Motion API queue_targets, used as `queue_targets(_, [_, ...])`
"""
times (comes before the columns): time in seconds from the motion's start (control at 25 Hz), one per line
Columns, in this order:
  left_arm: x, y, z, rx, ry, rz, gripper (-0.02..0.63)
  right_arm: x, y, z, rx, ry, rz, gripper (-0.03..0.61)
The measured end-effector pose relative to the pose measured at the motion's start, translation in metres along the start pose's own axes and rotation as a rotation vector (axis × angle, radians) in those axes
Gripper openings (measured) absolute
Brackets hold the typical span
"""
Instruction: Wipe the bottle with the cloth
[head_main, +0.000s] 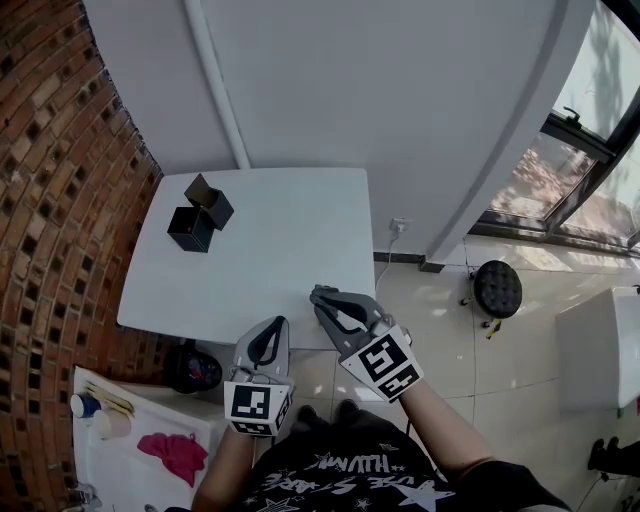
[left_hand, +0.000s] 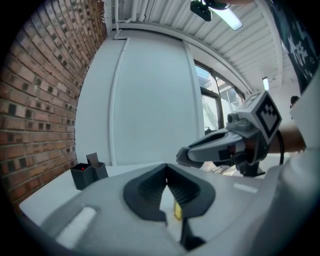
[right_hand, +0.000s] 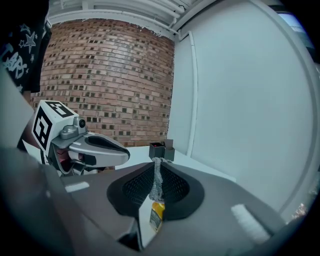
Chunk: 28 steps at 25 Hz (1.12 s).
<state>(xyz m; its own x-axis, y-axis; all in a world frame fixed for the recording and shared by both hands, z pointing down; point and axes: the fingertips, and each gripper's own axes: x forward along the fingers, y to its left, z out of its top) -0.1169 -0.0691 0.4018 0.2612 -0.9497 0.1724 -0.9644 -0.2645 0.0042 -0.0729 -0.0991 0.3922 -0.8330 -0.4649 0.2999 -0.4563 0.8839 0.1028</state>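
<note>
No bottle stands on the white table (head_main: 285, 225). A pink cloth (head_main: 176, 452) lies on a low white shelf (head_main: 135, 415) left of the person, away from both grippers. My left gripper (head_main: 277, 323) (left_hand: 166, 166) hovers at the table's front edge, shut with nothing between its pads. Just to its right, over the same edge, my right gripper (head_main: 318, 296) (right_hand: 156, 161) is shut too. A thin rough grey strip shows along its seam, and I cannot tell what it is. Each gripper shows in the other's view, the right gripper (left_hand: 183, 155) and the left gripper (right_hand: 126, 154).
Two small open black boxes (head_main: 200, 215) (left_hand: 89, 172) (right_hand: 161, 150) stand at the table's far left. A brick wall runs along the left and a white wall lies behind. A blue-capped item (head_main: 85, 405) sits on the shelf. A black stool (head_main: 497, 288) stands on the floor to the right.
</note>
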Motion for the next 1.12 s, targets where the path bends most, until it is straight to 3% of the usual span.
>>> queue_targets(0.2, [0.001,-0.003,-0.003,-0.008,0.006,-0.01,0.003,-0.008,0.007,0.001,0.02,-0.016,0.006,0.037])
queue_targets(0.44, [0.0,-0.001,-0.004,-0.01,0.005,-0.011,0.003,-0.041,-0.006,0.014,-0.044,-0.135,-0.102,0.037])
queue_targets(0.6, [0.003,0.002,-0.011,-0.014,0.02,-0.002,0.003,-0.052,0.002,-0.008,-0.056,-0.102,-0.036,0.037])
queue_targets(0.8, [0.008,0.001,-0.027,-0.014,0.053,-0.007,0.003,-0.041,0.025,-0.047,-0.176,-0.021,0.078,0.037])
queue_targets(1.12, [0.013,0.003,-0.033,-0.011,0.078,0.003,0.003,-0.009,0.033,-0.062,-0.25,-0.026,0.142,0.037])
